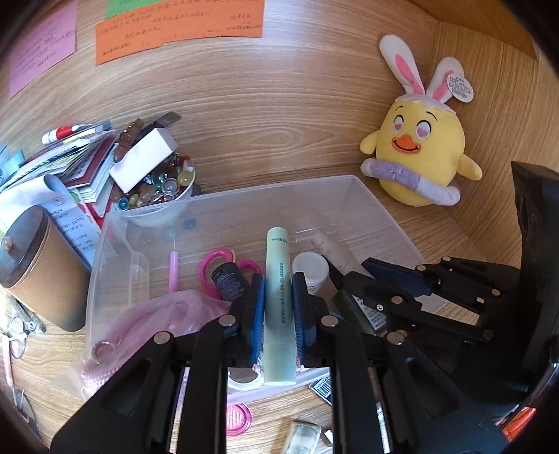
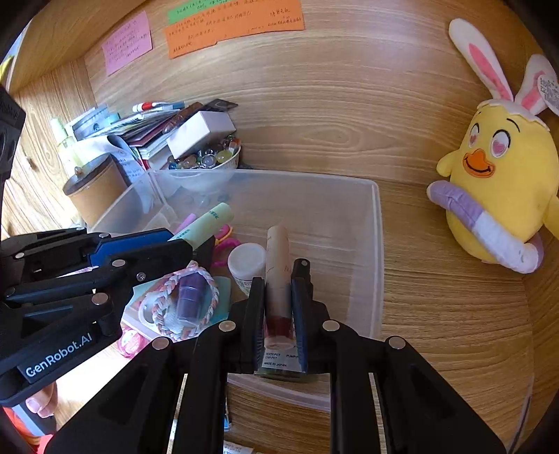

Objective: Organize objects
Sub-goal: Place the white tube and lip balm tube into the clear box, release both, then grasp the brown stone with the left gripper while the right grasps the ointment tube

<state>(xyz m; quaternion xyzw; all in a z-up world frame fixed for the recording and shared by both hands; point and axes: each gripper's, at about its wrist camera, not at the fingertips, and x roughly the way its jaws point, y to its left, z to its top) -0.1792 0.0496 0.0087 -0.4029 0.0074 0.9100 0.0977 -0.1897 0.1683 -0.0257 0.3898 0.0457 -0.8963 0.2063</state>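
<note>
Left gripper (image 1: 277, 307) fingers clamped on a pale green tube (image 1: 277, 279), tube standing between the blue pads, its cap end pointing away over the clear plastic bin (image 1: 367, 195). Right gripper (image 2: 277, 310) fingers clamped on a tall bottle (image 2: 277, 276) with a beige top and a dark red band lower down, printed label at the base; it is also held over the bin. In the right wrist view the left gripper shows at left, the green tube sticking out of it at an angle.

The bin sits on the wooden worktop (image 2: 454, 331). Inside it: pink scissors (image 1: 216, 260), a small black cylinder (image 1: 227, 281) lying just beside the scissors, a white round-lidded jar (image 2: 246, 260) near the bottle, a pink pen (image 1: 173, 269), a pink plastic bag (image 1: 167, 314), and a braided cord loop (image 2: 206, 307) around a small purple cup (image 2: 190, 295). Right half of the bin floor is bare.

Behind the bin's left corner, a white bowl of coloured glass beads (image 1: 164, 188) with a white box (image 1: 143, 159) leaning on top, next to a pile of booklets (image 1: 80, 164). A brown round canister with a dark lid (image 1: 42, 269) stands left of the bin. A yellow plush chick with rabbit ears (image 1: 419, 143) leans in the right corner, apart from the bin. Orange (image 1: 178, 31) and pink (image 1: 42, 45) notes stuck on the back wall. A fingertip (image 2: 43, 401) shows bottom left in the right wrist view.
</note>
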